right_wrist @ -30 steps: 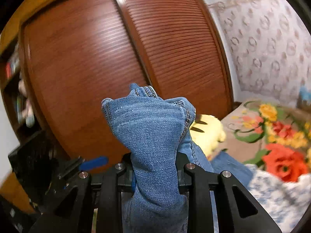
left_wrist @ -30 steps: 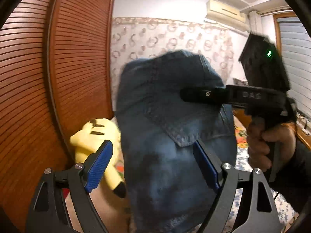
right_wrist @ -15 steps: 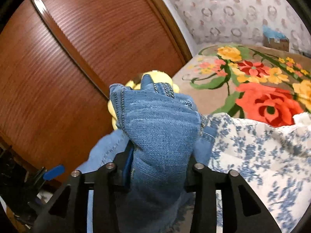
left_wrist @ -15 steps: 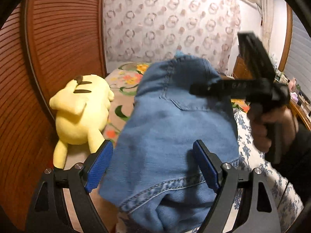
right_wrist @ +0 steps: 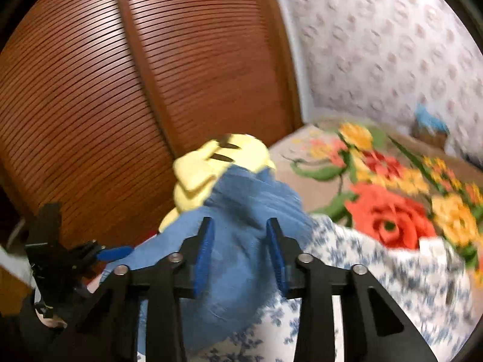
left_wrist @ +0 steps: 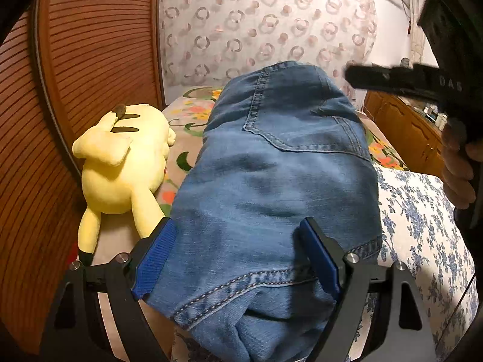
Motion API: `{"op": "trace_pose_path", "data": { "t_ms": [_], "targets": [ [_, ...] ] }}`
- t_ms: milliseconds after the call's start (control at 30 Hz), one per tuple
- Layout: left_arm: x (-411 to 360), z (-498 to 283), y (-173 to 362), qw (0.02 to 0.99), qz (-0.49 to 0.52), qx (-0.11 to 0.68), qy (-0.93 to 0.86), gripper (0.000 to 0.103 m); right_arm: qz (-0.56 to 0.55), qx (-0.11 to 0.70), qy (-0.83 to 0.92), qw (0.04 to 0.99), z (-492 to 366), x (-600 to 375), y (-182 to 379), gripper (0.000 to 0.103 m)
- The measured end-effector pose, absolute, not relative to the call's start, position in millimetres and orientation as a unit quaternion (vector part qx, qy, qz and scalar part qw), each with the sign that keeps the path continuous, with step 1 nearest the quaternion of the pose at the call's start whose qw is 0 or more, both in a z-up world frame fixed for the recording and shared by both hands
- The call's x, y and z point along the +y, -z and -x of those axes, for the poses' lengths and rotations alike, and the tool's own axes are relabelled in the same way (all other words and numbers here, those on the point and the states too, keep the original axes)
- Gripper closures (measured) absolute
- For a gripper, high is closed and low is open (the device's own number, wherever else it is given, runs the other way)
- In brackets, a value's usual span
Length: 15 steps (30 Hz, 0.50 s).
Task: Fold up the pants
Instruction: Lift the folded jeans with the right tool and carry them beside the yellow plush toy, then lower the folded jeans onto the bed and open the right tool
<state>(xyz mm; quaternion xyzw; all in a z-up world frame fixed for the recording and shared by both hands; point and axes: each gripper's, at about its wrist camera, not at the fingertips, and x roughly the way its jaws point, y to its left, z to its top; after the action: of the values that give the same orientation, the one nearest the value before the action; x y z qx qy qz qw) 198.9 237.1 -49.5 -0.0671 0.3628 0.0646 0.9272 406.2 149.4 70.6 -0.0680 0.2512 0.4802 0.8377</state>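
The blue denim pants [left_wrist: 280, 187] lie folded in a thick bundle on the bed, back pocket up. My left gripper [left_wrist: 238, 256] is open, its blue pads wide apart on either side of the bundle's near end. My right gripper [right_wrist: 240, 250] is open, its blue pads apart over the pants [right_wrist: 241, 241], with no cloth pinched between them. The right gripper also shows in the left wrist view [left_wrist: 392, 78] at the upper right, above the far end of the pants.
A yellow plush toy [left_wrist: 123, 163] lies left of the pants against the brown slatted wardrobe doors [left_wrist: 90, 60]. The bed has a blue-flowered sheet [left_wrist: 422, 220] and a rose-patterned blanket [right_wrist: 389, 208]. A wooden cabinet [left_wrist: 404, 132] stands at the right.
The right gripper opened and let go of the pants, which dropped onto the bed. Both views tilted down toward the bed. The left gripper stayed open.
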Motion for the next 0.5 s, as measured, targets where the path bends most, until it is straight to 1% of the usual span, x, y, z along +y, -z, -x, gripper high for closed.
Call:
{"op": "trace_pose_path", "data": {
  "t_ms": [100,200,267,367,500],
  "targets": [
    [237.4,-199.9,50.4,0.927,0.067,0.364,-0.065,0.018,0.088,0.24,-0.485,0.836,-408.3,171.4,-66.7,0.071],
    [236.2,-201.1,54.1,0.925,0.066,0.369,-0.064,0.018,0.118,0.245,-0.449,0.851,-432.6,182.7,-44.9,0.073],
    [236.0,-201.3,56.3,0.925,0.068,0.37,-0.057,0.018,0.107,0.274,-0.432,0.852,-455.1,181.2,-26.9,0.077],
    [234.4,-204.2,62.4,0.923,0.069,0.376,-0.05,0.018,0.11,0.3,-0.406,0.856,-473.3,177.1,3.1,0.078],
    [229.4,-205.6,65.6,0.923,0.069,0.377,-0.049,0.018,0.091,0.307,-0.401,0.858,-476.3,175.9,7.5,0.078]
  ]
}}
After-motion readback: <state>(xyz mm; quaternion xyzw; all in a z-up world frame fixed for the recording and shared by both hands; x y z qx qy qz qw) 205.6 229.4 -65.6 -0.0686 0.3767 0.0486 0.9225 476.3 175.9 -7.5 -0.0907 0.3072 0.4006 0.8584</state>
